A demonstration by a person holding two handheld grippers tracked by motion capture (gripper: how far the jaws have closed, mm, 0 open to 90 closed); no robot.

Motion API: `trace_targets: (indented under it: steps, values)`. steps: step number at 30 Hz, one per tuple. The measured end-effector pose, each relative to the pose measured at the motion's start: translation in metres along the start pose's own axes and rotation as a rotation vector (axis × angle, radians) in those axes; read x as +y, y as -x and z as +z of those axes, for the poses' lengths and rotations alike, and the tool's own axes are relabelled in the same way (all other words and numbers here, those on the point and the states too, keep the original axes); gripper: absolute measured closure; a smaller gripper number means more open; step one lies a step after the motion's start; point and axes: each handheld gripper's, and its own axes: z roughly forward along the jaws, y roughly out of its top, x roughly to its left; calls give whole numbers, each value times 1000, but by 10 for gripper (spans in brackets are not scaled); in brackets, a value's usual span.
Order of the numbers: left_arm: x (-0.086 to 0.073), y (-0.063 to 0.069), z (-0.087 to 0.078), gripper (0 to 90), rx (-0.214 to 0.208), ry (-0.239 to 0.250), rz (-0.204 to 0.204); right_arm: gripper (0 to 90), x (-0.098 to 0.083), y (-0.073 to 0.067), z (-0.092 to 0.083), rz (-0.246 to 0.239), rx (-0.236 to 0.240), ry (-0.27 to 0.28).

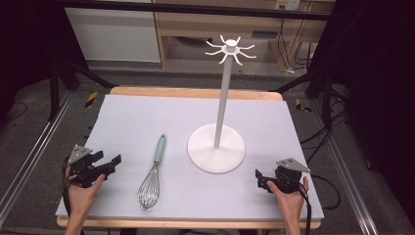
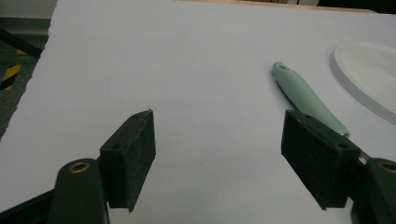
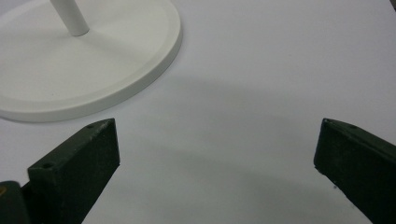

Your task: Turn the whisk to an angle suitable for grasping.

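A wire whisk (image 1: 151,177) with a mint-green handle (image 2: 306,98) lies on the pale mat, handle pointing away. To its right stands a white hook stand (image 1: 224,83) on a round base (image 1: 216,148) (image 3: 88,60), with a ring of hooks at the top. At the mat's left edge rests my left gripper (image 1: 108,160) (image 2: 217,163), open and empty, the whisk handle just beyond its right jaw. My right gripper (image 1: 260,179) (image 3: 217,168) sits near the front right, open, empty, just in front and right of the base.
The pale mat (image 1: 147,122) covers a wooden table. Dark floor with rails and cables surrounds it, and a wooden shelf unit (image 1: 195,29) stands behind. A person's hands hold both grippers at the near edge.
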Motion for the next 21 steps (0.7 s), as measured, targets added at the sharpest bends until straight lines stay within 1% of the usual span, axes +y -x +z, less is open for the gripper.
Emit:
trace_targets:
  steps: [1,2,3,4,5,7,8,9,13,14,16,19,21]
  values:
    - [0,0,0,261,0,0,0,22,0,-1,-1,-2,-6,9]
    - [2,5,-1,265,-9,2,11,25,0,-1,-1,5,-8,20]
    - [2,5,-1,269,-9,2,11,25,0,-1,-1,5,-8,20]
    - [3,9,-2,277,-22,2,17,26,0,0,-3,9,-7,27]
    - [3,9,-2,281,-22,2,17,26,0,0,-3,9,-7,27]
    - [4,14,-2,285,-30,-2,23,28,0,1,-3,12,-8,29]
    - [5,19,-1,293,-39,-10,34,42,-1,1,-5,28,-10,33]
    - [5,19,-1,293,-39,-10,34,42,-1,1,-5,28,-10,33]
    - [7,30,1,301,-43,-23,71,44,0,1,-5,29,-6,36]
    - [8,34,2,302,-51,-27,76,44,0,1,-5,28,-6,36]
    - [8,35,2,304,-54,-29,76,44,0,1,-5,27,-8,33]
    - [9,41,3,312,-49,-35,88,44,0,1,-6,29,-4,38]
    - [11,43,3,316,-52,-39,85,44,1,1,-6,30,-10,42]
